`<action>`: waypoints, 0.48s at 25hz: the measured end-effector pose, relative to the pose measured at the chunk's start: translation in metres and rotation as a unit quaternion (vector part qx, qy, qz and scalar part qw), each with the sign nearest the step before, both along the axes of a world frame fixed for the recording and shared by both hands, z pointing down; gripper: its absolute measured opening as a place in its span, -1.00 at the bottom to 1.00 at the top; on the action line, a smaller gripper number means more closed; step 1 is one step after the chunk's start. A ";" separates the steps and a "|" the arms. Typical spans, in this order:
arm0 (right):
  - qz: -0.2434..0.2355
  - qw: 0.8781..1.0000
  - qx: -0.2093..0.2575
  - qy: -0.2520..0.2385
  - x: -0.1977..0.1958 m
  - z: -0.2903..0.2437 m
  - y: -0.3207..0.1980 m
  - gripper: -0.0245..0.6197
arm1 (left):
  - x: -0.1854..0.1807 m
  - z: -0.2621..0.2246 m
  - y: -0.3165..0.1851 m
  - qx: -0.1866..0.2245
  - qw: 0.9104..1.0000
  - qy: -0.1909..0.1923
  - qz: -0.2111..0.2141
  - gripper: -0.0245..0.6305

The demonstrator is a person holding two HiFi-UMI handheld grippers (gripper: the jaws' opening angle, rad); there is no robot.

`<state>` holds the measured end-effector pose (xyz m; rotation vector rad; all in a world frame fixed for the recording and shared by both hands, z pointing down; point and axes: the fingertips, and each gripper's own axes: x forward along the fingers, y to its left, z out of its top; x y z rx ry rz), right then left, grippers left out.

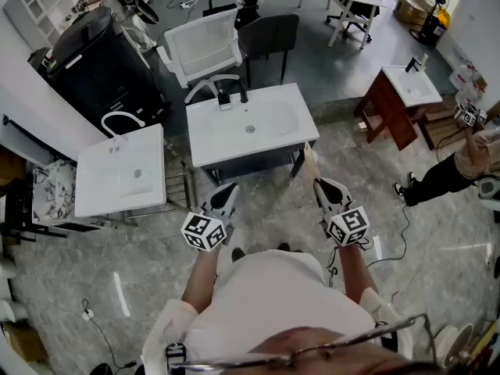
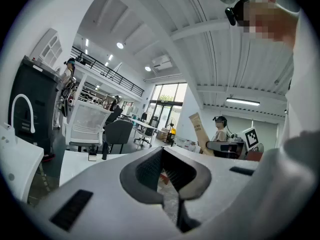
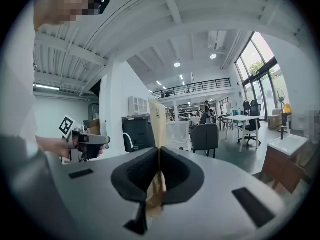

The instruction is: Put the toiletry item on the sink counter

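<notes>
My right gripper [image 1: 322,184] is shut on a flat tan toiletry pack [image 1: 310,161], which stands upright from the jaws. In the right gripper view the pack [image 3: 157,121] rises between the black pads [image 3: 175,176] of the right gripper [image 3: 159,153]. The white sink counter [image 1: 291,135] with a black tap [image 1: 243,92] stands just ahead of both grippers. The pack's top reaches the counter's front right corner in the head view. My left gripper [image 1: 229,190] hovers before the counter's front edge, shut and with nothing in it. The left gripper view shows its jaws [image 2: 162,156] together, and the tan pack [image 2: 199,130] to the right.
A second white basin [image 1: 98,198] with a curved tap stands at the left. A small sink on a wooden stand [image 1: 391,104] is at the right. A white chair [image 1: 199,49], a dark chair [image 1: 266,33] and a black cabinet [image 1: 98,65] stand behind. Another person [image 1: 457,166] crouches at the right.
</notes>
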<state>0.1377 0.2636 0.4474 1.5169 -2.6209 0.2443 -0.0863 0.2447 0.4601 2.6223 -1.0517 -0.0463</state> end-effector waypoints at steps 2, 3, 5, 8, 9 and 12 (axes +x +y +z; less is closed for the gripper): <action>0.000 1.000 0.001 0.000 -0.002 0.000 0.000 -0.87 | -0.002 0.000 0.000 -0.001 1.000 0.000 0.000 -0.92; 0.000 1.000 0.001 -0.001 -0.002 -0.001 0.000 -0.87 | -0.003 0.000 0.000 -0.001 1.000 0.000 0.000 -0.92; -0.002 1.000 0.001 -0.004 0.000 -0.002 0.000 -0.87 | -0.001 -0.001 0.000 -0.001 1.000 -0.001 -0.001 -0.92; -0.006 1.000 0.001 -0.013 0.003 -0.002 0.000 -0.87 | 0.002 0.000 0.001 -0.001 1.000 -0.004 -0.003 -0.92; -0.007 1.000 0.001 -0.017 0.003 -0.001 0.000 -0.87 | 0.003 0.000 0.001 -0.001 1.000 -0.005 -0.004 -0.92; -0.008 1.000 -0.001 -0.027 0.007 -0.001 -0.001 -0.88 | 0.006 0.000 0.003 -0.001 1.000 -0.007 -0.007 -0.92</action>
